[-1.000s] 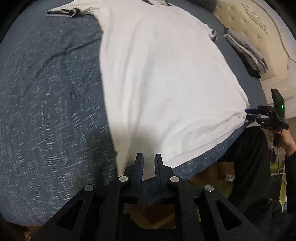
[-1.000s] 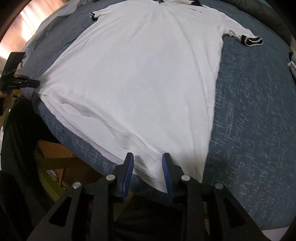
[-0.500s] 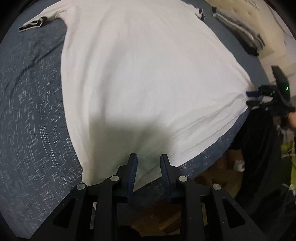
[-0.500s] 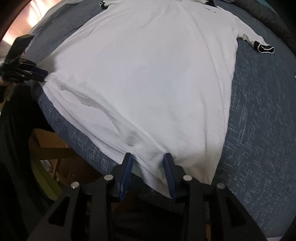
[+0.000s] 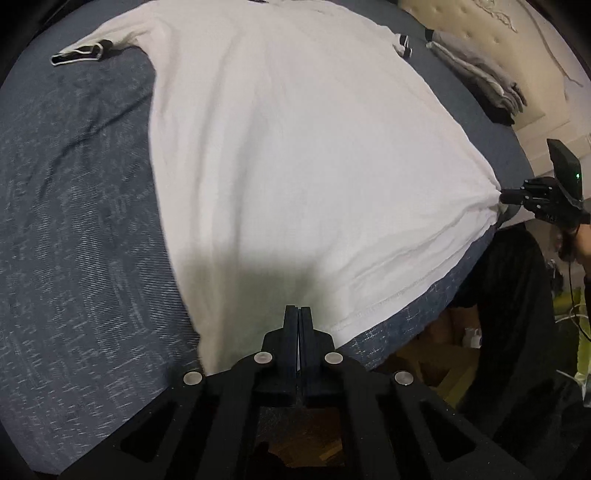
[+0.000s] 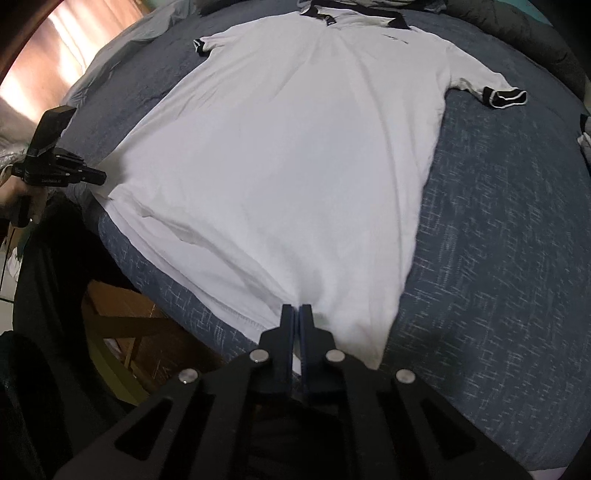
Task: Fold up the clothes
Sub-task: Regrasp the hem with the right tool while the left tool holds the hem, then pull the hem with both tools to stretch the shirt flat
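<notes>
A white polo shirt [image 5: 295, 147] with a black collar [image 6: 354, 16] and black sleeve cuffs lies spread flat on a bed with a blue speckled cover [image 5: 74, 221], its hem along the near edge. My left gripper [image 5: 297, 314] is shut on the hem at the shirt's left bottom corner. At the right bottom corner, my right gripper [image 6: 297, 312] is shut on the hem as well. Each gripper also shows in the other's view: the right gripper [image 5: 504, 197] at the far hem corner, the left gripper [image 6: 101, 177] likewise. The hem is pulled taut between them.
A stack of folded grey clothes [image 5: 476, 74] rests by the padded headboard [image 5: 480, 22]. A dark quilt [image 6: 535, 40] lies past the shirt's collar. The person's dark trousers [image 5: 509, 295] and a wooden frame [image 6: 122, 310] stand below the bed's near edge.
Both grippers have gone from open around the hem to shut on it. The shirt's hem is drawn tighter between them.
</notes>
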A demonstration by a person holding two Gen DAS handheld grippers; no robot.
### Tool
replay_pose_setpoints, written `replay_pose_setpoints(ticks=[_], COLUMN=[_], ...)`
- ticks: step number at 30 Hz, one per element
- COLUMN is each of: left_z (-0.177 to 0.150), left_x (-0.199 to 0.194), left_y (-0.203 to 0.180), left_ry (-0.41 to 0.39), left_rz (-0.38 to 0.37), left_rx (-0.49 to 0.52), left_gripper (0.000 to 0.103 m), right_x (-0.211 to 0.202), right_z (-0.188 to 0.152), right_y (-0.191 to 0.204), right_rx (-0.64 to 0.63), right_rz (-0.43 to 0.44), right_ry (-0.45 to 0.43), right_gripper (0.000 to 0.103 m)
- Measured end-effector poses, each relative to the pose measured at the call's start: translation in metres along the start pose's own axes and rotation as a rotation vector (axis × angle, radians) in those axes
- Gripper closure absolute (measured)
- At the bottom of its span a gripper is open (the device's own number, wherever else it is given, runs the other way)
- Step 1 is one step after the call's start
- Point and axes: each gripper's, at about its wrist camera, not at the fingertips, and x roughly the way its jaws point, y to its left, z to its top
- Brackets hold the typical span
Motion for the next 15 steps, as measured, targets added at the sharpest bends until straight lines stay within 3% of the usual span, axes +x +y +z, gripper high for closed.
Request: replay_pose_setpoints(ticks=[9, 13, 15], left_z=[-0.001, 0.003, 0.006], left_x=[-0.004, 0.001, 0.004], left_y=[0.0, -0.014, -0.019], left_ry=[-0.022, -0.019, -0.021], left_rz=[0.006, 0.0, -0.001], left_rx=[0.008, 0.05, 0.06], left_gripper=[0.103, 0.098, 0.09], right_x=[0.013, 0.021, 0.02], right_z=[-0.001, 0.002, 0.003], right_y=[0.008, 0.01, 0.008], right_rx=[-0.022, -0.039, -0.036], right_rz=[-0.013, -0.027, -0.023], right_ry=[0.051, 0.074, 0.075], right_gripper=[0.101, 0.101, 0.101])
